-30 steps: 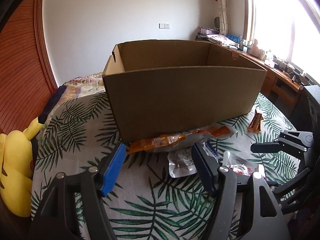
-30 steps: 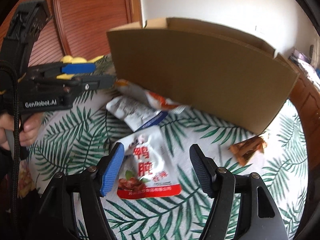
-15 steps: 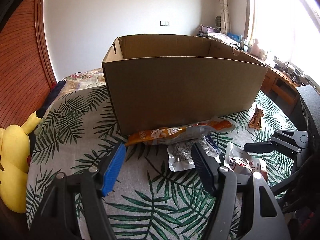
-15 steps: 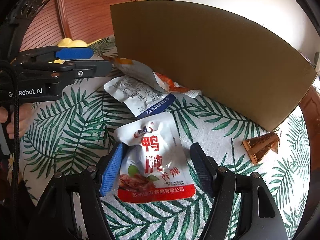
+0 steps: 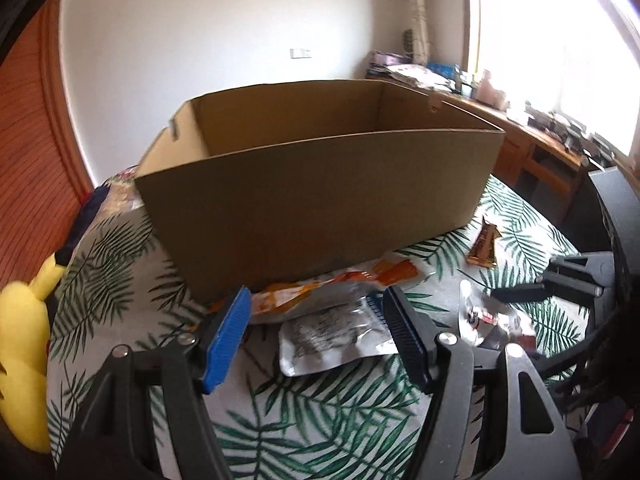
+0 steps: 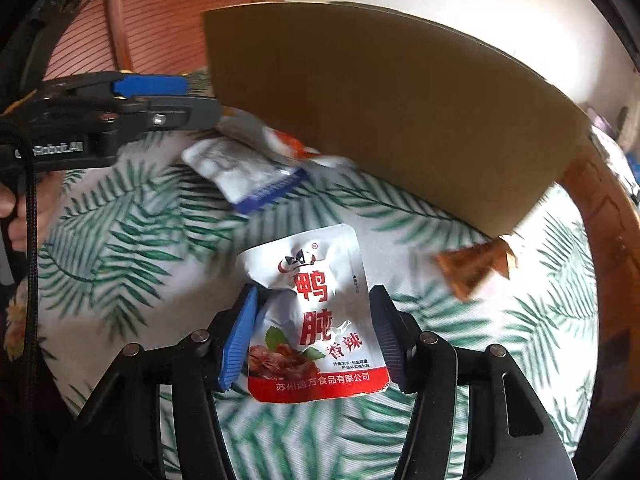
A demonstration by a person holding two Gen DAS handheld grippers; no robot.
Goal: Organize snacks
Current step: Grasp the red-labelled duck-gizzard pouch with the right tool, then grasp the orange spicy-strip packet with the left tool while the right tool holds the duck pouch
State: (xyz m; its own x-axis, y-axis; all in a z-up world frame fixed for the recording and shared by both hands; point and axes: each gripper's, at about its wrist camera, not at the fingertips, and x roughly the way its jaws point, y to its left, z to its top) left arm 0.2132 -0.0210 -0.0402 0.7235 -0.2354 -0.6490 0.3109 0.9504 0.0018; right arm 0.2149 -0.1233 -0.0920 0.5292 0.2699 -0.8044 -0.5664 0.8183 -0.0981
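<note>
L gripper (image 5: 316,332) is held wide apart over a silver pouch (image 5: 332,334) by the box (image 5: 320,200) front edge. R gripper (image 6: 312,336), wider 0.5 s ago, is now clamped on the red-white pouch (image 6: 316,312); bare cloth (image 6: 120,248) is seen to its left.

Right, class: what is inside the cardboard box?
The left wrist view shows only bare inner walls of the cardboard box; its near wall hides the floor, so contents there cannot be seen. Snack packets lie outside, like the orange packet at its base.
</note>
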